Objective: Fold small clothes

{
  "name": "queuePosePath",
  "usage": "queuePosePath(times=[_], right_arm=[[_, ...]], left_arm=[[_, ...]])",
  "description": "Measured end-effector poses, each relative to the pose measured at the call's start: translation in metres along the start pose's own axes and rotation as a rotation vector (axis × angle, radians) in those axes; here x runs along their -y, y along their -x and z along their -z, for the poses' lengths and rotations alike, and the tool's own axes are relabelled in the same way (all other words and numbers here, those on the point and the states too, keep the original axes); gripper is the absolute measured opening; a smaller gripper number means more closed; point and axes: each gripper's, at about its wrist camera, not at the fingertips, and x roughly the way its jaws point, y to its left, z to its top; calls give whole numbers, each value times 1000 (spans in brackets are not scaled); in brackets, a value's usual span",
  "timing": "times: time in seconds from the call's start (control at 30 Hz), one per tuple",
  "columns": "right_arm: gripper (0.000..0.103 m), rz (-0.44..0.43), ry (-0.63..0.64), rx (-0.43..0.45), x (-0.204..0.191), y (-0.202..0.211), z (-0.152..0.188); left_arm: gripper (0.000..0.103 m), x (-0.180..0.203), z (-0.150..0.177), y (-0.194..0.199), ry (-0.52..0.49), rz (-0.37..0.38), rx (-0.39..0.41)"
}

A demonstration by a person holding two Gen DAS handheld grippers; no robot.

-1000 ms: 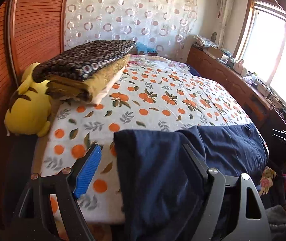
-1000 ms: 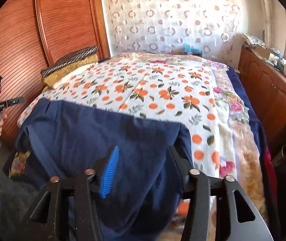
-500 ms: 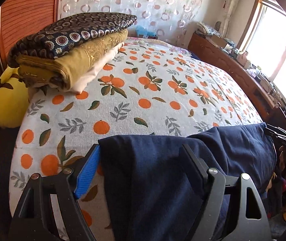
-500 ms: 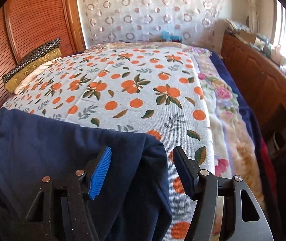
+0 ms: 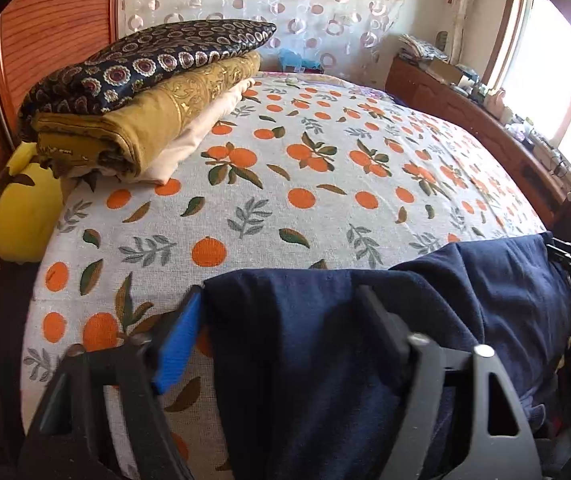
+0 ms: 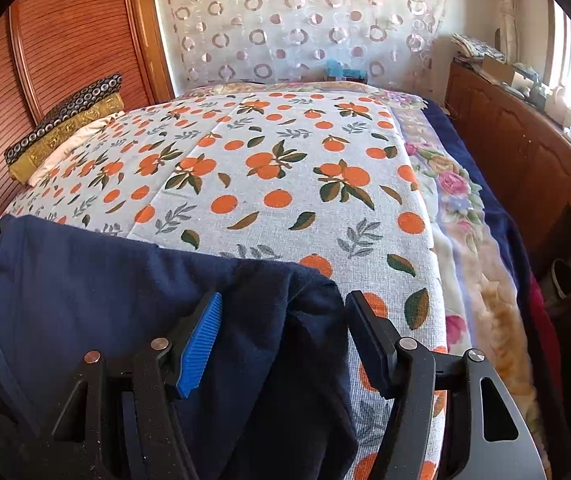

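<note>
My left gripper (image 5: 281, 328) was closing with the navy garment (image 5: 365, 360) between its jaws, pads not clearly pressing yet; my right gripper (image 6: 285, 338) was closing too, cloth bunched beside its blue pad, the other jaw clear of it. The garment lay draped over the near edge of the bed (image 6: 285, 184) right under both; a thin pinch could slip out, or the hanging part could slide off. No containers seen, only folded blankets (image 5: 137, 96) far ahead-left.
</note>
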Motion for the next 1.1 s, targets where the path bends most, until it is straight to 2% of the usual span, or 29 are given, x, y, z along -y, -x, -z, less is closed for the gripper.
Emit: queuePosePath(times=[0.03,0.07,0.1,0.13,0.17,0.2,0.23,0.3,0.37,0.43,0.53,0.97,1.1], right_arm=[[51,-10,2,1,-2,1,1],[46,-22,3,-2,-3,2,1],[37,-27,5,-4,-4,3,1],[30,-31,7,-6,-6,4,2],[26,-37,7,-6,-6,5,3],[15,-49,4,-8,-6,6,4],[12,-68,-3,-10,-6,8,5],[10,-89,-23,-4,-7,13,8],[9,-159,-80,15,-3,27,10],[9,-151,-67,74,-7,53,7],[8,-178,-66,155,-9,96,-1],[8,-103,117,448,-22,269,-45],[8,-37,181,543,-25,317,-66]], left_arm=[[53,-1,0,1,14,21,-1],[44,-1,-1,1,26,41,-3],[35,-3,-1,2,42,68,-7],[31,-4,-1,2,48,83,-8],[23,-3,0,3,46,90,-7],[17,-1,2,4,39,102,-5],[15,1,3,5,35,108,-5],[12,8,5,17,15,105,31],[11,11,6,41,35,121,115],[11,18,3,72,37,179,162],[11,32,-2,120,-7,191,246],[11,67,-43,264,-116,268,538],[11,69,-67,291,-151,247,607]])
